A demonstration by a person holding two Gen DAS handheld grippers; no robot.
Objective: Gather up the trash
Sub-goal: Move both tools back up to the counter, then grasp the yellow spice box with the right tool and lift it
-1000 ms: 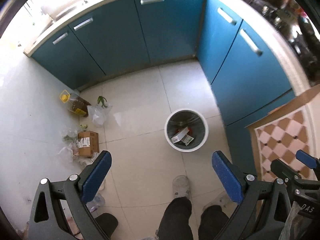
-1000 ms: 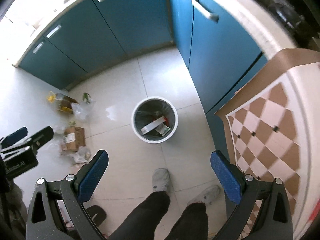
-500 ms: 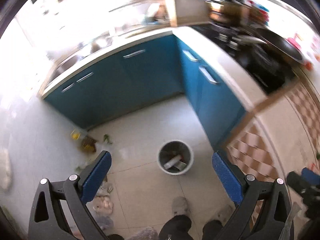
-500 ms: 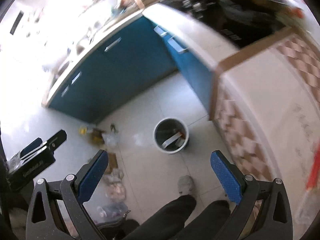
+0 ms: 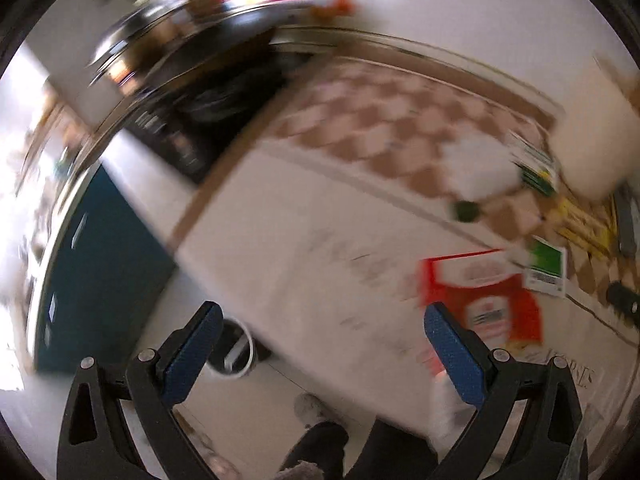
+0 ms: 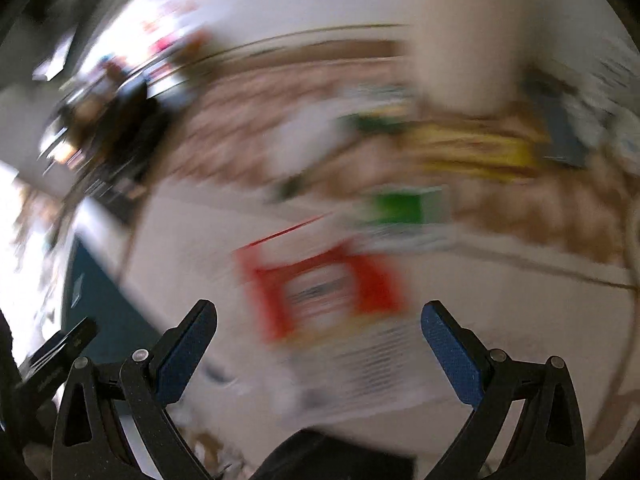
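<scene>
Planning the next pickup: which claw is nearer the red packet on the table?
Right, as far as the blur allows. The right claw faces the red packet almost centred. In the left view the left claw has the packet off past its right finger.

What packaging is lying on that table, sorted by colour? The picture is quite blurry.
Red and white flat packet: 1
Green and white card: 1
Yellow wrapper: 1
Dark green and yellow box: 1
Total: 4 told apart; motion blur may hide more.

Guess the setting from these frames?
Most likely a home kitchen: blue base cabinets under a pale countertop, dark cookware blurred behind, a checkered tablecloth strewn with packaging, and a waste bin on the tiled floor.
</scene>
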